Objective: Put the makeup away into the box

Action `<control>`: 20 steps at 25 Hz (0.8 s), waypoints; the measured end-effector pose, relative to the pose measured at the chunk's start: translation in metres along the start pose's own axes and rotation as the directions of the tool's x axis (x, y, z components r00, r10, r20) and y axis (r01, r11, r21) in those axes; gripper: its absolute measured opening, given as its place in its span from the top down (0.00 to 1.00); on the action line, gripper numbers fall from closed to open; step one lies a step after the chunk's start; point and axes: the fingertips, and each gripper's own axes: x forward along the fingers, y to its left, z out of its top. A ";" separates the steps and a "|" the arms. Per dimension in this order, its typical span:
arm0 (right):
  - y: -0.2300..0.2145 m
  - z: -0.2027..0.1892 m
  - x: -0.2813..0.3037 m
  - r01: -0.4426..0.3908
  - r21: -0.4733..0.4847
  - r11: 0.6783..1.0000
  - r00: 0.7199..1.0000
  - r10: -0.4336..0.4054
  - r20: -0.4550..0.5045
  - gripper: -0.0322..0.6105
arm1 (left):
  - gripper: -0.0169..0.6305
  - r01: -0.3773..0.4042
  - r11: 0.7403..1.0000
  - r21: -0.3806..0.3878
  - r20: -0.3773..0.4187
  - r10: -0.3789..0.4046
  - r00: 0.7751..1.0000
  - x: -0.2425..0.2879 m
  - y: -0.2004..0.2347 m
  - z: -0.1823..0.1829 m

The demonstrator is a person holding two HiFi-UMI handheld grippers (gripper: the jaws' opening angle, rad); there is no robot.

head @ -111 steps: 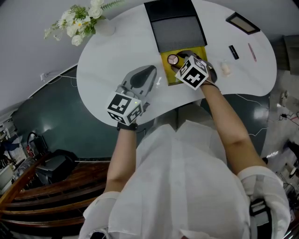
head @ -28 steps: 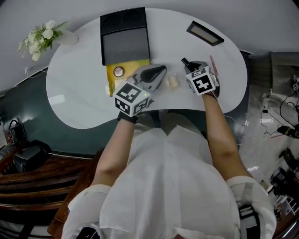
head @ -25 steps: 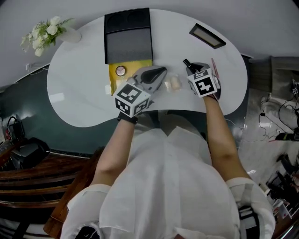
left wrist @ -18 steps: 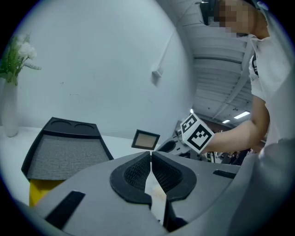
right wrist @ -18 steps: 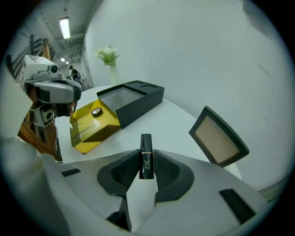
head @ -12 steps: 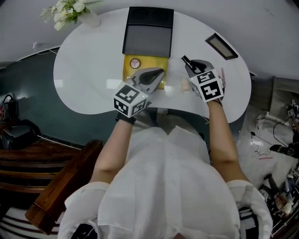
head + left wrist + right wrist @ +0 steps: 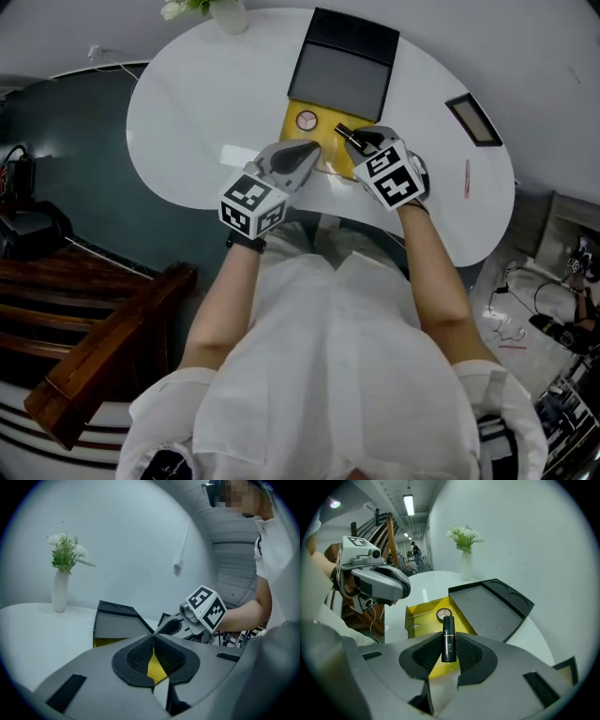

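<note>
Right gripper (image 7: 449,649): jaws clamped on a black lipstick (image 7: 448,634), pads pressing its lower barrel from both sides. The lipstick's long axis runs along the jaw line and projects forward past the fingertips, its capped end pointing toward the round compact (image 7: 444,614) already lying in the yellow box (image 7: 423,616).

Position: the lipstick is held over the right half of the box, the open tray lying directly ahead of it and below. In the head view the gripper points steeply down. How high the lipstick's lower end sits above the box floor cannot be judged with confidence from either view; it appears clear of the floor and walls.

Left gripper (image 7: 153,641): jaws closed with nothing between them (only the yellow of the box shows through the gap below the tips). It hovers at the box's near left edge, beside the right gripper but apart from it.

Assessment: the right hand is the one placed to deliver. The move should be a short descent ahead, keeping the barrel to the near side of the compact and clear of the black lid (image 7: 492,606) standing open behind the box on the white table (image 7: 187,122).
</note>
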 end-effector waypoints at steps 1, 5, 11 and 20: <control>0.006 0.002 0.007 -0.014 -0.009 1.000 1.000 0.014 -0.008 0.81 | 0.94 -0.010 1.000 -0.007 0.002 0.010 1.000 -0.005 0.004 -0.001; 0.026 0.008 0.034 -0.060 -0.027 0.998 0.997 0.059 -0.039 0.81 | 0.94 -0.038 0.999 -0.028 0.004 0.039 0.999 -0.023 0.021 -0.007; 0.049 0.014 0.063 -0.123 -0.087 0.989 0.990 0.116 -0.079 0.81 | 0.94 -0.060 0.997 -0.048 0.004 0.060 0.998 -0.042 0.044 -0.009; 0.069 0.016 0.089 -0.177 -0.152 0.972 0.978 0.157 -0.134 0.81 | 0.94 -0.062 0.996 -0.061 0.002 0.063 0.998 -0.057 0.068 -0.008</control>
